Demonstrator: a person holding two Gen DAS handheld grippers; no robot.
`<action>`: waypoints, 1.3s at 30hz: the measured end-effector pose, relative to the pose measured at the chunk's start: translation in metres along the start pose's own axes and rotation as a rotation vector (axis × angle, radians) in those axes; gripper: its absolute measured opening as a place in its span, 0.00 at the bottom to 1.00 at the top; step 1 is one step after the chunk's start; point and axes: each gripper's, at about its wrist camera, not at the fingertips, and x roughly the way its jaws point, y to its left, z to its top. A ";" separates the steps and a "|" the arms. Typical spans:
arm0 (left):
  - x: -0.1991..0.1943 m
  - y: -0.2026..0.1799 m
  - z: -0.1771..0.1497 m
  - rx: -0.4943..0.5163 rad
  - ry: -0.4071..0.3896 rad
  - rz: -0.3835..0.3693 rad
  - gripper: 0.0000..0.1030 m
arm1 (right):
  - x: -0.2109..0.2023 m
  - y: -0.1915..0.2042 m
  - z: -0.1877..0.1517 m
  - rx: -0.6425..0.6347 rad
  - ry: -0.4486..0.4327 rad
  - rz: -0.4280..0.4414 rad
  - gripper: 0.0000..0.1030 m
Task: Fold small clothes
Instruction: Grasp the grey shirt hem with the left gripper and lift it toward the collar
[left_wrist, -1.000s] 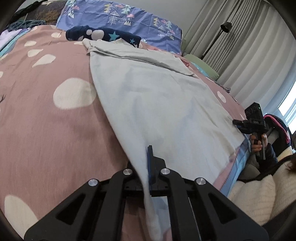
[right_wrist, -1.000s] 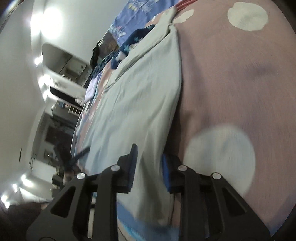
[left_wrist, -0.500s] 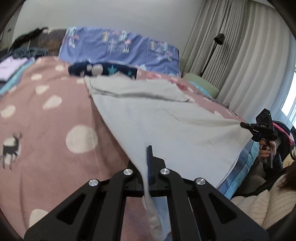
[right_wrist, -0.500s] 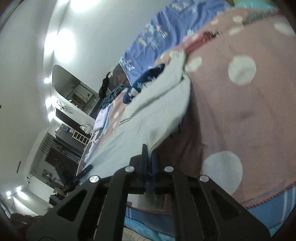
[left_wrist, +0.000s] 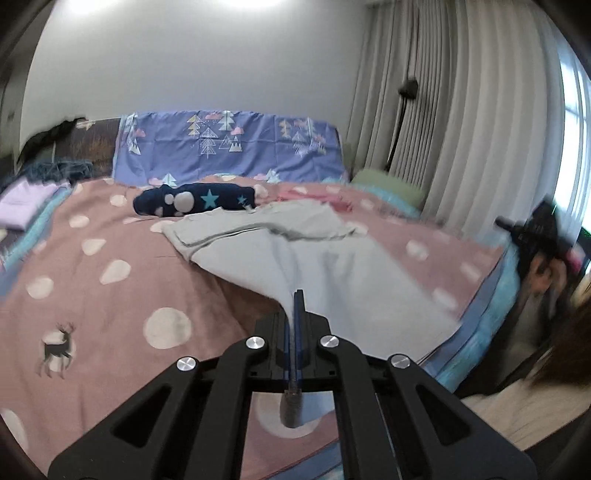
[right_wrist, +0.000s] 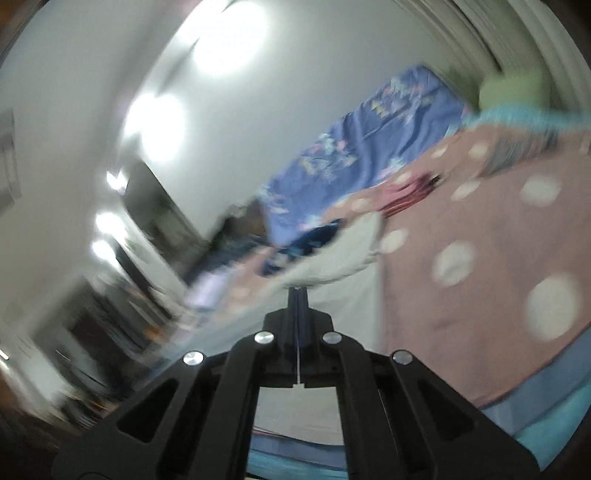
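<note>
A pale grey-blue garment (left_wrist: 332, 266) lies spread on the pink spotted bedspread (left_wrist: 110, 295), its far end still flat near the pillows. My left gripper (left_wrist: 298, 295) is shut on its near left hem corner and holds it lifted above the bed. My right gripper (right_wrist: 297, 291) is shut on the other hem corner of the garment (right_wrist: 343, 295); the view is blurred by motion. The right gripper with the hand on it also shows at the right edge of the left wrist view (left_wrist: 535, 236).
A dark blue star-patterned garment (left_wrist: 195, 199) lies rolled beyond the grey one. A blue tree-print pillow (left_wrist: 229, 147) stands at the headboard. A lilac folded piece (left_wrist: 22, 199) sits far left. Curtains (left_wrist: 461, 110) and a floor lamp (left_wrist: 406, 92) stand at the right.
My right gripper closed on the hem. Both grippers rose, lifting the near hem off the bed, and both views now look higher into the room.
</note>
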 end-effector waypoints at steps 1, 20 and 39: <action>0.006 0.004 -0.004 -0.012 0.026 -0.001 0.02 | 0.007 -0.003 -0.004 -0.002 0.037 -0.023 0.04; 0.056 0.051 -0.061 -0.241 0.180 0.027 0.02 | 0.129 -0.061 -0.098 0.180 0.525 -0.123 0.29; 0.079 0.053 -0.054 -0.266 0.191 -0.001 0.02 | 0.144 -0.063 -0.103 0.314 0.520 0.134 0.02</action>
